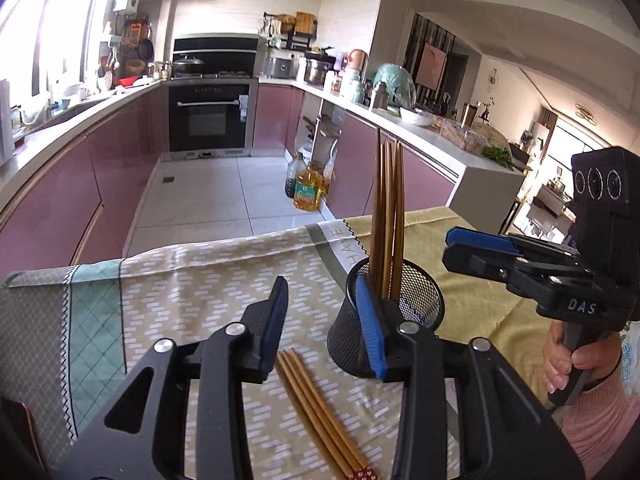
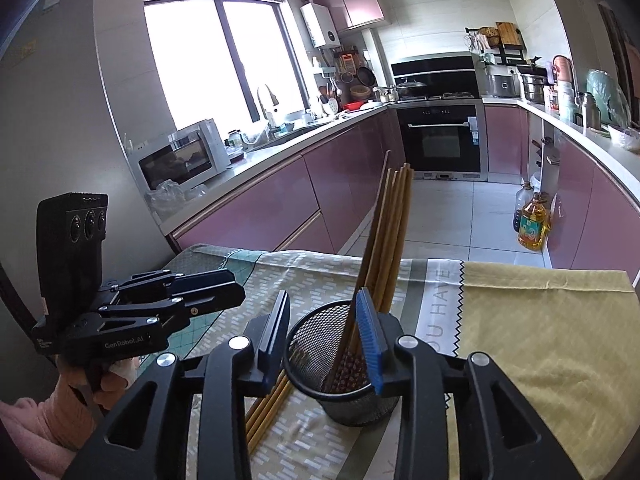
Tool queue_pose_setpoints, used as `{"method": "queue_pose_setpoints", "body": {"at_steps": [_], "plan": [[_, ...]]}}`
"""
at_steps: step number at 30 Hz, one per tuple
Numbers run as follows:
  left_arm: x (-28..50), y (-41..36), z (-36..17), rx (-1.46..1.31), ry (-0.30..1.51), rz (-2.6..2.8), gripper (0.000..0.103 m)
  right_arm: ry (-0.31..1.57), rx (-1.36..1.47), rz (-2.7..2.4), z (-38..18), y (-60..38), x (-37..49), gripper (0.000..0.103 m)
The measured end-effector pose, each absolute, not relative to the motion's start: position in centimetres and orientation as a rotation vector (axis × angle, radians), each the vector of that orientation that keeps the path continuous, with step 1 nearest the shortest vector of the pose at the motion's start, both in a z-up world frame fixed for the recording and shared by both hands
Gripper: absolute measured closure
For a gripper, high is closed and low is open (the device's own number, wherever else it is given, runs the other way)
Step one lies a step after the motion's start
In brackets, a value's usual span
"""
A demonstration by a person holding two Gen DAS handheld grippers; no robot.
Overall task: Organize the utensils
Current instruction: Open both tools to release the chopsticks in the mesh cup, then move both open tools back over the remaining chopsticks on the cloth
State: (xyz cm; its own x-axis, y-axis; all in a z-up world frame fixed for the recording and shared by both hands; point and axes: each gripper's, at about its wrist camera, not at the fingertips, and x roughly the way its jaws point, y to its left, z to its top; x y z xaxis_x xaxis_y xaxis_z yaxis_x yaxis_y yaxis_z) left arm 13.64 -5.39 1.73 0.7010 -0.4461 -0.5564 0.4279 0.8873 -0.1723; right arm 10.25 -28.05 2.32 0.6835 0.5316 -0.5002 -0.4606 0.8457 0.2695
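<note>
Left gripper (image 1: 324, 324): jaws part-open, empty, above loose brown wooden chopsticks (image 1: 320, 412) lying on the patterned tablecloth (image 1: 192, 280).
Right gripper (image 2: 326, 336): jaws part-open, empty, over black mesh cup (image 2: 340, 380).
Cup: mid-cloth, holding upright brown chopsticks (image 2: 390, 236).

Patterned tablecloth (image 1: 208, 276), oil bottles (image 1: 306, 188) on the floor, black oven (image 2: 440, 136), microwave (image 2: 180, 156) on the counter.
</note>
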Motion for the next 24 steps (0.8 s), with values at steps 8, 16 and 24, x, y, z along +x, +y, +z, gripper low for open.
{"method": "queue_pose_setpoints", "body": {"at_steps": [8,16,24], "plan": [[9.6,-2.8,0.1,0.002,0.588,-0.399,0.045,0.66,0.09,0.654,0.0,-25.1,6.6,0.058],[7.7,-1.9,-3.9,0.013,0.671,-0.344,0.031,0.817,0.069,0.634,-5.5,-22.6,6.2,0.056],[6.8,-1.6,-7.6,0.041,0.77,-0.314,0.031,0.885,0.02,0.578,-8.6,-21.2,5.5,0.056]]}}
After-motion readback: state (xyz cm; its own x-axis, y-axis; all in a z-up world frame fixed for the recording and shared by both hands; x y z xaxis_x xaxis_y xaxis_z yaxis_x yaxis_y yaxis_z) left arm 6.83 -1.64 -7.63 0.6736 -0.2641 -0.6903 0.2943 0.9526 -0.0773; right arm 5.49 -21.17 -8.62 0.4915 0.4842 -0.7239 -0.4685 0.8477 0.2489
